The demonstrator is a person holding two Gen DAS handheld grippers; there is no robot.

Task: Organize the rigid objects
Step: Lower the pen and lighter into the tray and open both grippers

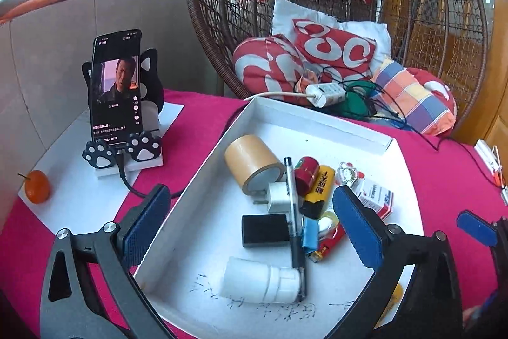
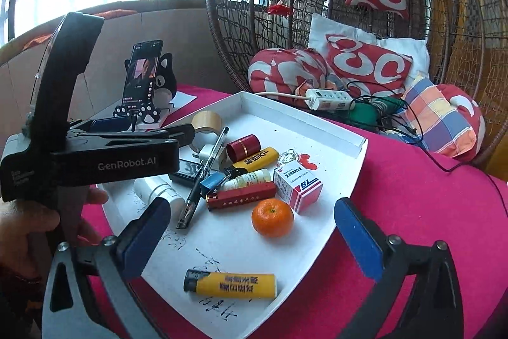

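Observation:
A white tray [image 1: 206, 212] on the pink cloth holds a tape roll [image 1: 250, 162], a pen [image 1: 293, 212], a white bottle [image 1: 260, 278], a black block [image 1: 265, 230], a red cylinder [image 1: 306, 173] and a yellow tube [image 1: 322, 183]. My left gripper [image 1: 250, 231] is open and empty above the tray's near left part. In the right wrist view the tray [image 2: 346, 180] also holds a mandarin [image 2: 272, 217], a second yellow tube [image 2: 231, 285], a small medicine box [image 2: 298, 185] and a red lighter [image 2: 241, 199]. My right gripper [image 2: 250, 240] is open and empty above the near tray.
A phone on a cat stand [image 1: 119, 104] and a second mandarin [image 1: 37, 186] sit on white paper at the left. A wicker hanging chair [image 1: 412, 21] with cushions, a power strip [image 1: 325, 92] and cables stands behind the tray. The left gripper's body [image 2: 95, 161] fills the left of the right wrist view.

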